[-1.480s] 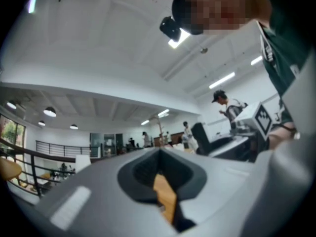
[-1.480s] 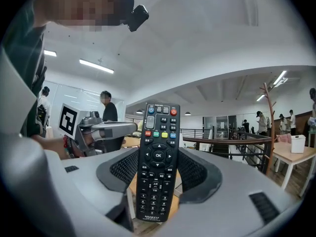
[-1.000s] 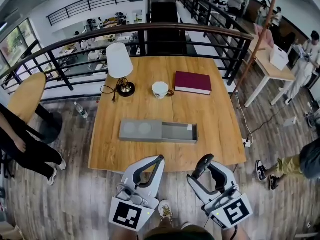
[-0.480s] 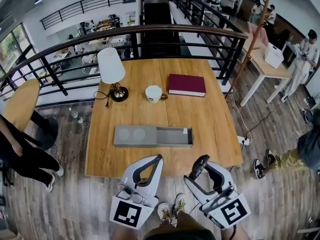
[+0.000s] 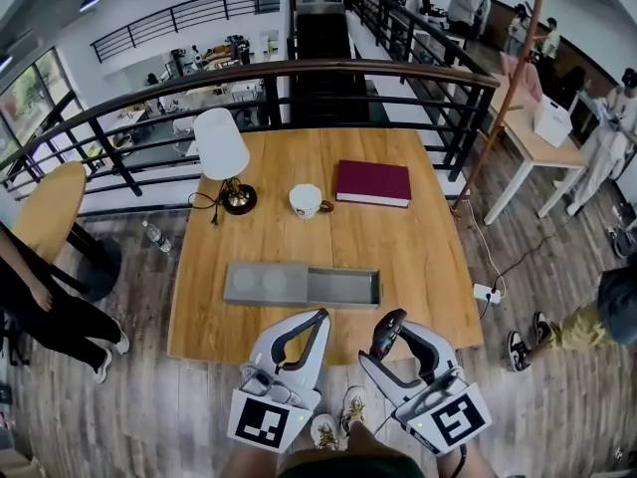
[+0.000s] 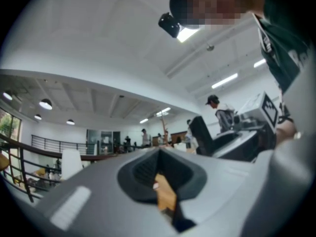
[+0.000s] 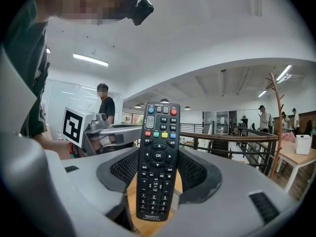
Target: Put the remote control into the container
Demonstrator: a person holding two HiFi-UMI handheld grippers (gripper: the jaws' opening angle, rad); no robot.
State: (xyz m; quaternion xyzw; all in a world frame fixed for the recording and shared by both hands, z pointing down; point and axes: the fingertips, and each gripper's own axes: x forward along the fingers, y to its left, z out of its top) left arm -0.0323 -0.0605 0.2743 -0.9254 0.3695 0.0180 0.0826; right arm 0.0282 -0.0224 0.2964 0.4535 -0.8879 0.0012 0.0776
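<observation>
A black remote control (image 7: 158, 162) stands upright between the jaws of my right gripper (image 7: 158, 184), which is shut on it, buttons facing the camera. In the head view the right gripper (image 5: 389, 329) hangs just off the table's near edge with the remote control (image 5: 386, 335) showing as a dark bar at its tip. The long grey container (image 5: 343, 288) lies on the wooden table (image 5: 418, 257) ahead of both grippers, its lid (image 5: 264, 282) slid left and the right half open. My left gripper (image 5: 317, 321) is beside the right one, shut and holding nothing.
Behind the container stand a white lamp (image 5: 223, 147), a white cup (image 5: 306, 200) and a dark red book (image 5: 373, 182). A black railing (image 5: 299, 73) runs behind the table. A person (image 5: 40, 297) stands at the left, and a cable and power strip (image 5: 487, 292) lie at the right.
The head view has shifted, so the table and container sit slightly lower and nearer in the picture. Both grippers keep almost the same pose, the right one holding the remote throughout.
</observation>
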